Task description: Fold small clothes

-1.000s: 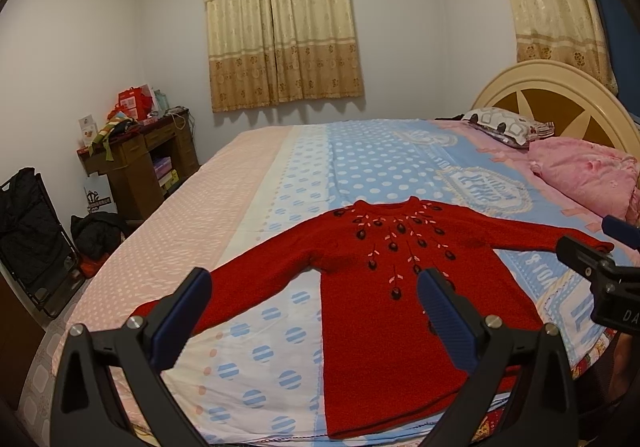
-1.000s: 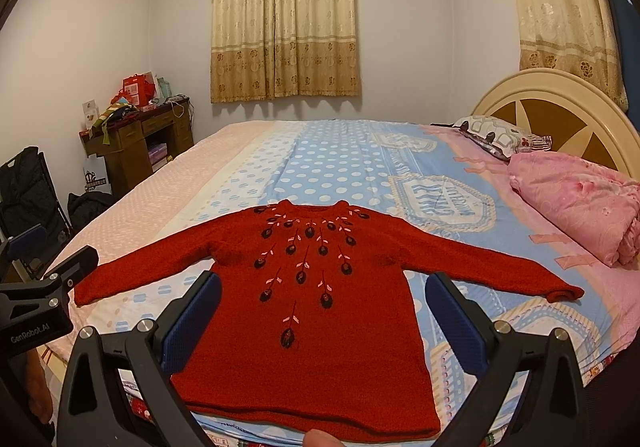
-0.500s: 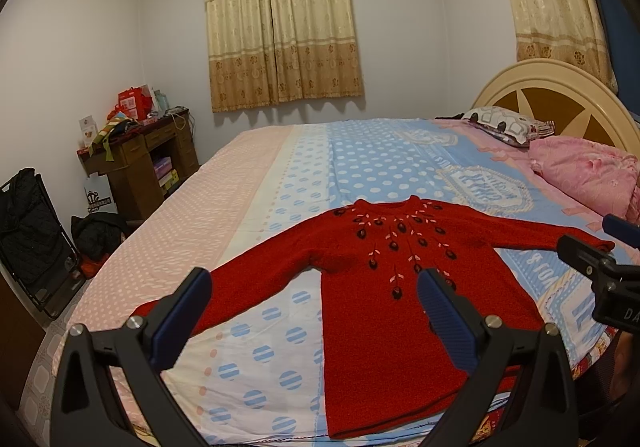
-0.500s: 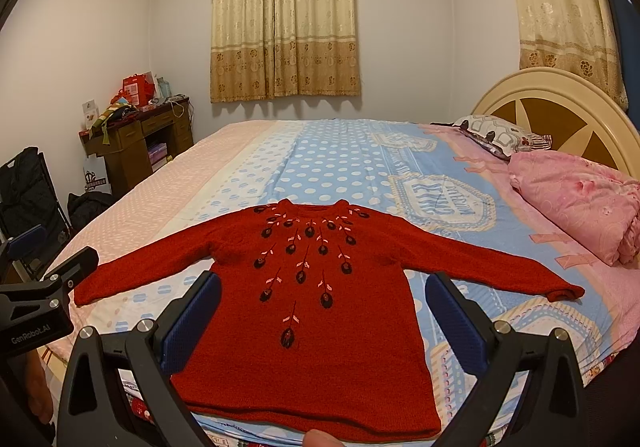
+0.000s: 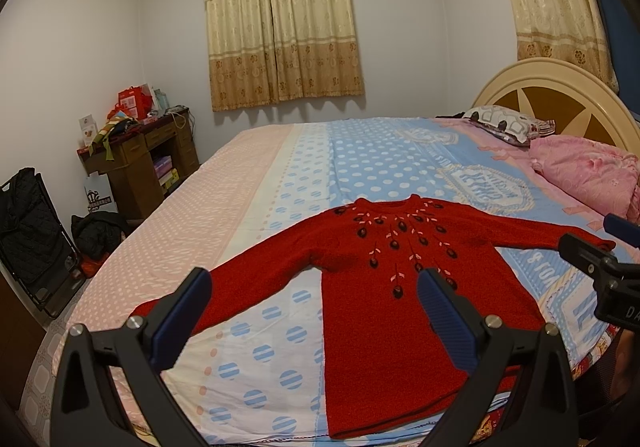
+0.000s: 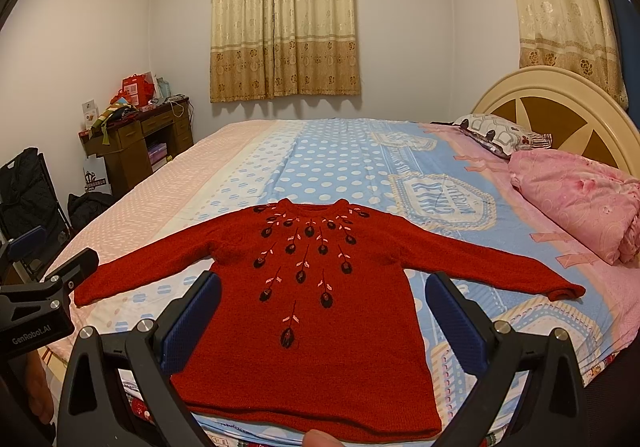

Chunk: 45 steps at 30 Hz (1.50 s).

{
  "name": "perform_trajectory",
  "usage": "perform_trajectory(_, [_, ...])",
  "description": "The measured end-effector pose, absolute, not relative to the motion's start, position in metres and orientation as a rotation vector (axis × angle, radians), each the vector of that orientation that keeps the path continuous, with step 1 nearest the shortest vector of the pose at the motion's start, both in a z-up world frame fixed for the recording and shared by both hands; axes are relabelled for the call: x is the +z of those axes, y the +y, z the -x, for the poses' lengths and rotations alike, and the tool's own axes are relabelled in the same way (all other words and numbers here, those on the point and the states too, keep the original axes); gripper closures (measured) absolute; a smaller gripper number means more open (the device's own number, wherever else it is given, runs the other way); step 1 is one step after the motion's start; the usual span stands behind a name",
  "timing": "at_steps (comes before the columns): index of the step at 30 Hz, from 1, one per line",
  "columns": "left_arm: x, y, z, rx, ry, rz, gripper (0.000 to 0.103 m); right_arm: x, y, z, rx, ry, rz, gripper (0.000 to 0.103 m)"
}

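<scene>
A small red knitted sweater (image 5: pixel 384 287) with dark embroidered buds lies flat on the bed, face up, both sleeves spread out, hem at the near edge; it also shows in the right wrist view (image 6: pixel 312 311). My left gripper (image 5: pixel 316 323) is open and empty, held above the near left of the sweater. My right gripper (image 6: pixel 324 327) is open and empty, held above the sweater's lower body. Each gripper shows at the edge of the other's view: the right one (image 5: pixel 600 267), the left one (image 6: pixel 44 295).
The bed (image 5: pixel 248 207) has a pink and blue dotted sheet. A pink quilt (image 6: pixel 580 203) and a patterned pillow (image 6: pixel 500 135) lie by the headboard (image 6: pixel 560 107) on the right. A cluttered wooden desk (image 5: pixel 140 159) and black bags (image 5: pixel 28 223) stand left of the bed.
</scene>
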<state>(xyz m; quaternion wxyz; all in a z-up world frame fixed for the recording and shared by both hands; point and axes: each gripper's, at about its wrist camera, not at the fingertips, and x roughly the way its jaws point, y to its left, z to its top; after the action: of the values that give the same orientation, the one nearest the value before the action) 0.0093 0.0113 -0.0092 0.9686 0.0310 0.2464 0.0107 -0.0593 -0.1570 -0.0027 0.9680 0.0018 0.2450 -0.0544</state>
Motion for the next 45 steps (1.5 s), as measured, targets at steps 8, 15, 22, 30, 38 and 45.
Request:
perform_trajectory(8, [-0.009, 0.013, -0.009, 0.023, 0.497, -0.064, 0.000, -0.003, -0.157, 0.059, -0.110, 0.495, -0.005, 0.001])
perform_trajectory(15, [-0.009, 0.013, -0.009, 0.023, 0.498, -0.065, 0.000, -0.004, -0.157, 0.058, -0.109, 0.499, -0.002, 0.001])
perform_trajectory(22, [-0.019, 0.019, -0.012, 0.019, 0.513, -0.068, 0.000, -0.015, -0.162, 0.050, -0.087, 0.506, -0.020, 0.001])
perform_trajectory(30, [-0.055, 0.011, -0.037, 0.024, 0.596, -0.103, 0.000, -0.039, -0.192, 0.021, -0.128, 0.538, -0.079, 0.001])
perform_trajectory(38, [-0.095, 0.002, -0.070, 0.005, 0.669, -0.147, 0.000, -0.079, -0.252, -0.014, -0.209, 0.603, -0.137, 0.001])
perform_trajectory(45, [-0.124, 0.017, -0.120, 0.060, 0.668, -0.183, 0.000, -0.103, -0.357, -0.020, -0.366, 0.648, -0.258, 0.013])
